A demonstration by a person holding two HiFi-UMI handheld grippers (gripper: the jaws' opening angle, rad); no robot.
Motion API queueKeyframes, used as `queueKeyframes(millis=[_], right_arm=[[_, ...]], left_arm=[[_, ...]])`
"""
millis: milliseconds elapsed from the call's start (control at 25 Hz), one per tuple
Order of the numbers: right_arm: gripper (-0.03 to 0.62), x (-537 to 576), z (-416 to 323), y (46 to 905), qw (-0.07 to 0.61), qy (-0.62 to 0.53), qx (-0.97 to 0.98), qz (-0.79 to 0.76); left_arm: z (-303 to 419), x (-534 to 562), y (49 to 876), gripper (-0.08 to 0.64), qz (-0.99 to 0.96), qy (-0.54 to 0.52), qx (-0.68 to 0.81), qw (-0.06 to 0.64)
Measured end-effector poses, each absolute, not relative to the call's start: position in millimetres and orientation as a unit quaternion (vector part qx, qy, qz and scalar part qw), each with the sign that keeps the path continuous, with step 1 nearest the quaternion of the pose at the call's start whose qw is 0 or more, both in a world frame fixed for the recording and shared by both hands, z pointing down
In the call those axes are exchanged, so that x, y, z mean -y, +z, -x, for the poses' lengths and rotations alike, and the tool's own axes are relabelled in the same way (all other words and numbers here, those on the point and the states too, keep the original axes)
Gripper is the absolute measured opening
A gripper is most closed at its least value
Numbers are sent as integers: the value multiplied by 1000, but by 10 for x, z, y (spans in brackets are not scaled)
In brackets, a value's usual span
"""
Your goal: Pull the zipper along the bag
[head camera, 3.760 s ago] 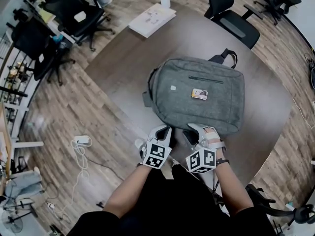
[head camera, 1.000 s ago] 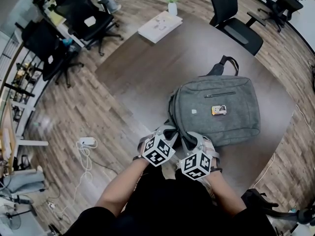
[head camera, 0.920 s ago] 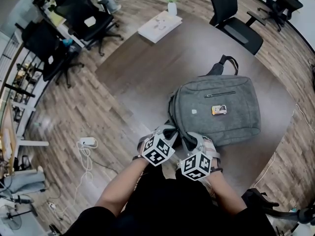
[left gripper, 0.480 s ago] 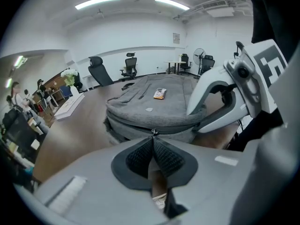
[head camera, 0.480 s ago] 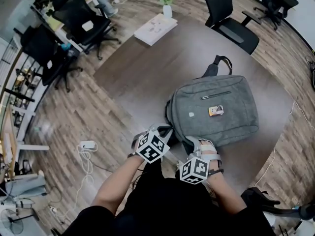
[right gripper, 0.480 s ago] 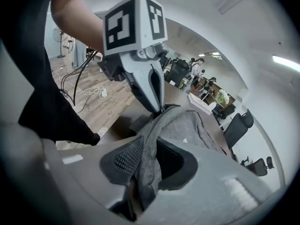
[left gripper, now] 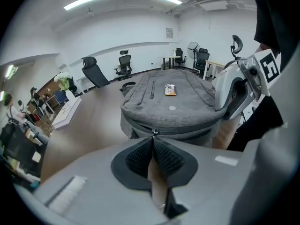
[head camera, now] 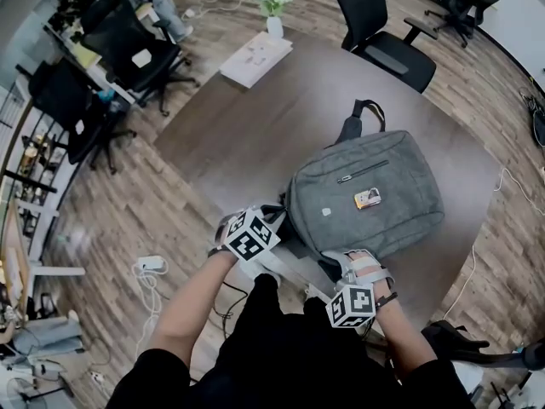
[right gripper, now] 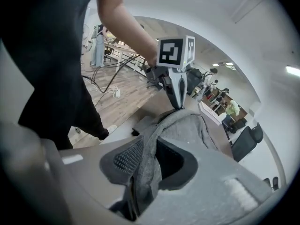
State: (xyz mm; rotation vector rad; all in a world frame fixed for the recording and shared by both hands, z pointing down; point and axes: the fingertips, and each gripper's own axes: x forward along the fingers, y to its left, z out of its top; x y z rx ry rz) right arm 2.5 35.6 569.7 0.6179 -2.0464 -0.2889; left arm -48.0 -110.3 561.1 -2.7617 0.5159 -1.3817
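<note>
– Bag (head camera: 366,194) flat on the table (head camera: 255,135), grey, handle end away from the person. Where's the zipper pull (left gripper: 154,132)?
– At the bag's near corner, left side: left claw (left gripper: 153,142) pressed together on the zipper pull.
– And the right claw (right gripper: 149,156)?
– Pinching a fold of the bag's grey fabric along the near edge, just beside that corner, apart from the left claw.

No legible text in any view.
Grey bag (head camera: 366,190): pale patch (head camera: 324,211) and orange tag (head camera: 368,198), print too small to read. Wall sign (left gripper: 168,32) blurred. Left marker cube (head camera: 248,235) and right marker cube (head camera: 351,306): square patterns only, no characters.
</note>
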Motion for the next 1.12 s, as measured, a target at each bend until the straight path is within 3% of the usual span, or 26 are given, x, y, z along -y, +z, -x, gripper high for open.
queueKeyframes(millis=[240,360,480,560,640,800,880,1000,1120], right_arm=[[96,-503,-325,5734,472,-132,850,-194],[113,-531,-463,5734,444,-46,871,-206],[204,-361,-463,5432,329,78,897,-284],[206,-159,-375,5187,232,149,900,-338],[206,29,-266,5106,190,192,884,-382],[201,206,-152,5394,259,210,838,-431],[149,182,-192,5556,305,206,818,-441],[77,139,-259,5605,310,213,811,-448],[61,114,-244,5594,326,197,810,-445]], left_arm=[[263,1097,5618,31,892,-432,-133,-9],[172,960,5600,27,893,-430,-128,-15],[140,893,5580,26,896,-425,-128,-25],[124,854,5569,26,899,-419,-125,-35],[86,765,5553,26,901,-414,-118,-41],[-62,493,5513,26,907,-409,-94,-39],[-112,383,5518,26,907,-410,-84,-39],[-118,308,5555,26,907,-414,-72,-34],[-96,315,5576,28,905,-420,-62,-29]])
